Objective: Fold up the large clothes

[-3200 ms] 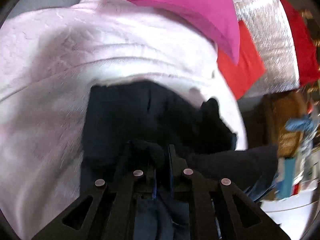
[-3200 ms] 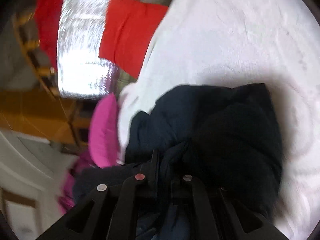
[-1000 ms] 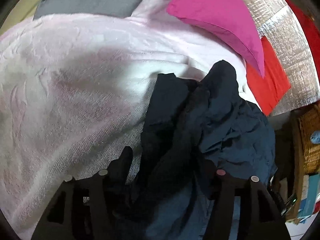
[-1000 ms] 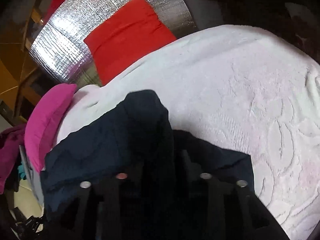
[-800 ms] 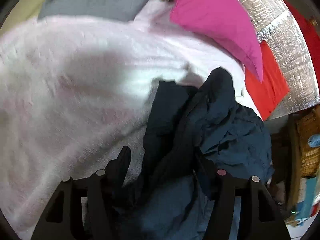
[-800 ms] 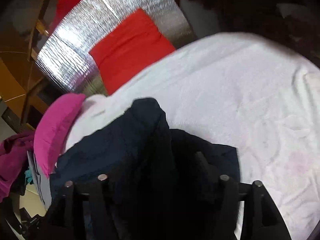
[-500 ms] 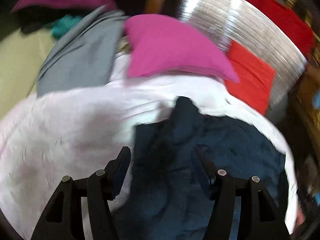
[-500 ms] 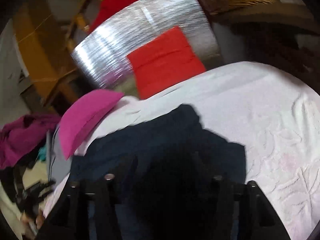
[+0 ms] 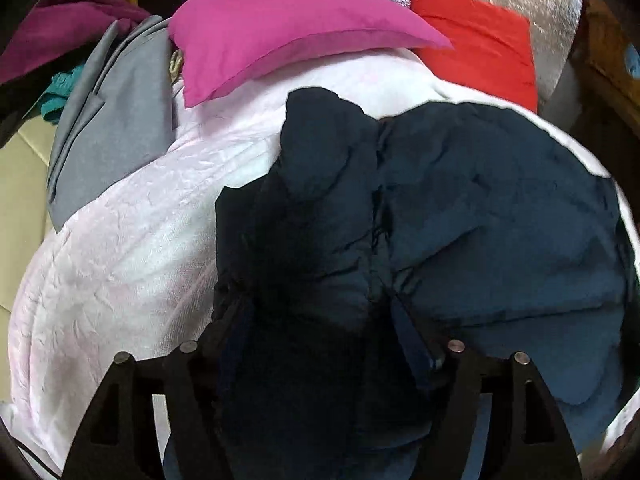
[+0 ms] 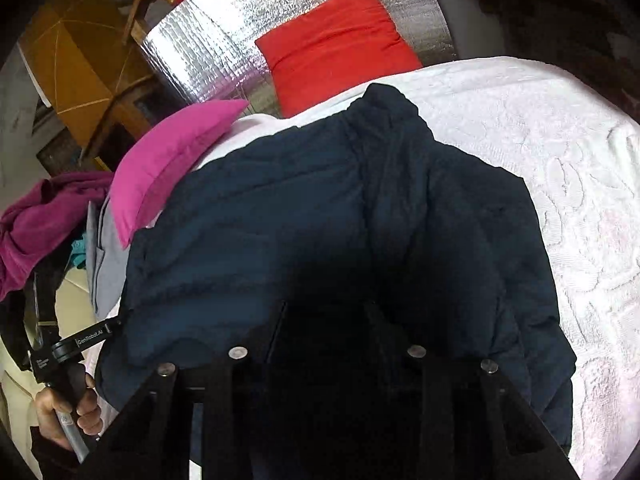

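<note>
A dark navy padded jacket [image 9: 460, 216] lies spread on a pale pink textured bedspread [image 9: 120, 248]; it also shows in the right wrist view [image 10: 304, 216]. My left gripper [image 9: 316, 312] is open, its jaws wide apart over the jacket's near edge, with nothing held. My right gripper [image 10: 326, 308] is open too, its jaws spread above the dark near part of the jacket. The left handle and the person's hand [image 10: 68, 404] show at the lower left of the right wrist view.
A magenta pillow [image 9: 280, 28] and a red cushion [image 9: 480, 44] lie at the far side, against a silver foil panel [image 10: 224, 40]. Grey cloth [image 9: 112, 120] and a purple garment [image 10: 36, 220] sit at the left. The bedspread [image 10: 580, 200] extends right.
Both grippers let go of the jacket and opened wide. They have pulled back and tilted up, and the jacket now lies spread flatter on the bedspread.
</note>
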`<state>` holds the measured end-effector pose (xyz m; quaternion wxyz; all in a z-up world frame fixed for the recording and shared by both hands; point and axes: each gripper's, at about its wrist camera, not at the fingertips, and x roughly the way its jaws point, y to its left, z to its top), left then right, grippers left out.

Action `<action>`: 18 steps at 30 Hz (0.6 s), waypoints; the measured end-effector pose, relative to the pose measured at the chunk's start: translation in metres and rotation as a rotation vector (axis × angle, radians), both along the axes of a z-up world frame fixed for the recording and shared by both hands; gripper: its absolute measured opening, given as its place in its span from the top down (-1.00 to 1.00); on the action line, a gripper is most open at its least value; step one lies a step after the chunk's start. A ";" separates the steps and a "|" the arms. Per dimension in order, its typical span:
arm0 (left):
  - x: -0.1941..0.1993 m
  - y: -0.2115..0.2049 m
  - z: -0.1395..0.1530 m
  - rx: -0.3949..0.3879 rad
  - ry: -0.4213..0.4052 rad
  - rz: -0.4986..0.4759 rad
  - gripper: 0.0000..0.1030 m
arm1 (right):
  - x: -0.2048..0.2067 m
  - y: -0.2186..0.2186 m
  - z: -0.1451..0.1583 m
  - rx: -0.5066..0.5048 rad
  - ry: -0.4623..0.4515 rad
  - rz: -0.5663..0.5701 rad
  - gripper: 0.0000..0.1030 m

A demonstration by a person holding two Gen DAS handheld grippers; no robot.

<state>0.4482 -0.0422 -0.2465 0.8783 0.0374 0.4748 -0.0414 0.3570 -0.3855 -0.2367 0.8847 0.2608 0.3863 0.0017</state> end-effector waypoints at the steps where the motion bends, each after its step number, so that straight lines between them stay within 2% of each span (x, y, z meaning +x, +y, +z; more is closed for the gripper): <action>1: 0.000 -0.001 -0.003 0.017 0.001 -0.009 -0.49 | 0.001 0.000 0.000 -0.001 0.005 0.001 0.19; 5: -0.005 0.002 -0.008 -0.003 -0.012 -0.008 -0.55 | 0.000 0.003 0.000 -0.020 0.023 -0.005 0.19; 10: -0.013 0.002 -0.011 0.007 -0.050 -0.053 -0.57 | 0.003 0.007 -0.002 -0.039 0.046 -0.025 0.18; 18: -0.014 0.006 -0.015 -0.012 -0.058 -0.080 -0.59 | 0.013 0.016 -0.002 -0.100 0.108 -0.061 0.18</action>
